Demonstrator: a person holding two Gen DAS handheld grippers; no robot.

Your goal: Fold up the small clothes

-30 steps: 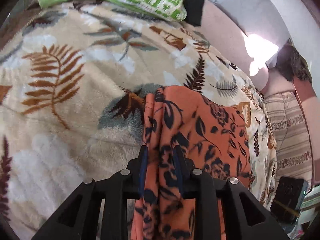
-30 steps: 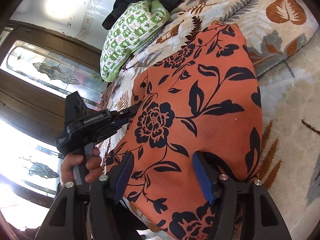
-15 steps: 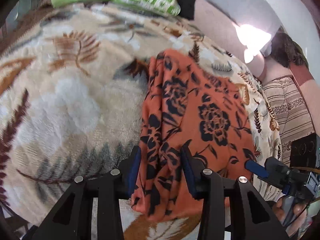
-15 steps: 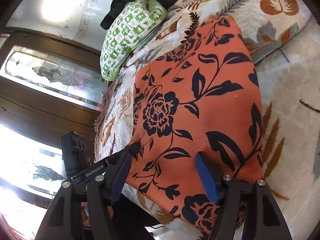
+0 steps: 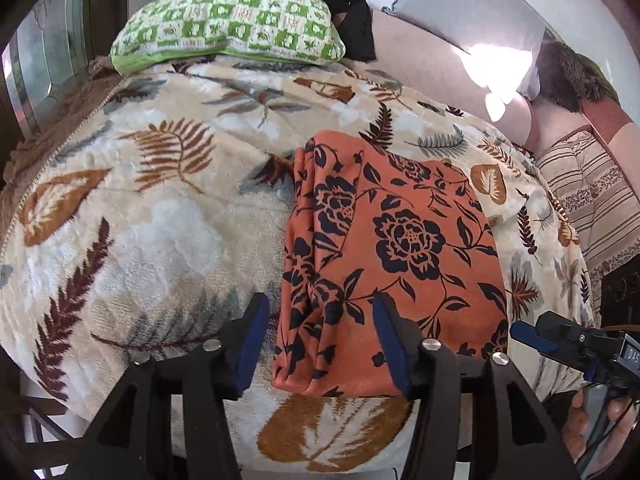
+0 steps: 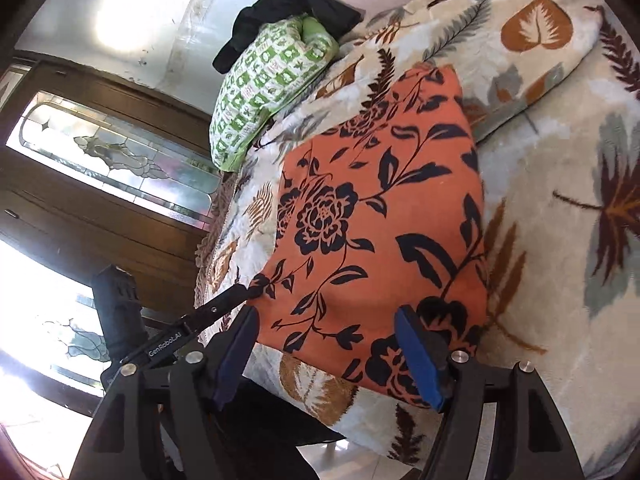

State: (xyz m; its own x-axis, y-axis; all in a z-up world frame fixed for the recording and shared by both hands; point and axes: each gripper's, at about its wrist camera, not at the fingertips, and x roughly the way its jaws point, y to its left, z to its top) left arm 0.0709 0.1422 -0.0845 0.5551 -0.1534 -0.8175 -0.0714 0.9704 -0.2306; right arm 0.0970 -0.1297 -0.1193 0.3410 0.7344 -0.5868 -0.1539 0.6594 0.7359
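Left gripper (image 5: 316, 344): it is at 6 o'clock of the left wrist view. Its jaws stand apart and have just been opening. The near left edge of the cloth lies between them, but the blue pads do not press on it.
Right gripper (image 6: 334, 354): it is at 6 o'clock of the right wrist view. Its jaws are wide and have just been opening a little more. The near edge of the cloth is between them and is not pinched.
Orange floral cloth (image 5: 400, 256): it is folded to a rough rectangle and lies flat on the blanket, just beyond both grippers. Its left side, toward 9 o'clock, is bunched in loose pleats.
Leaf-print blanket (image 5: 168, 220): it is soft and thick and covers the bed under the cloth.
Green pillow (image 5: 228, 36): it lies far at 12 o'clock, with a black garment (image 5: 352, 8) behind it.
Risk: I judge that the fold is laid down and released. The bunched left edge can spring open, because nothing holds it. The cloth's near edge lies close to the blanket's front edge, so a pad that catches it while withdrawing could drag it off or undo the fold.
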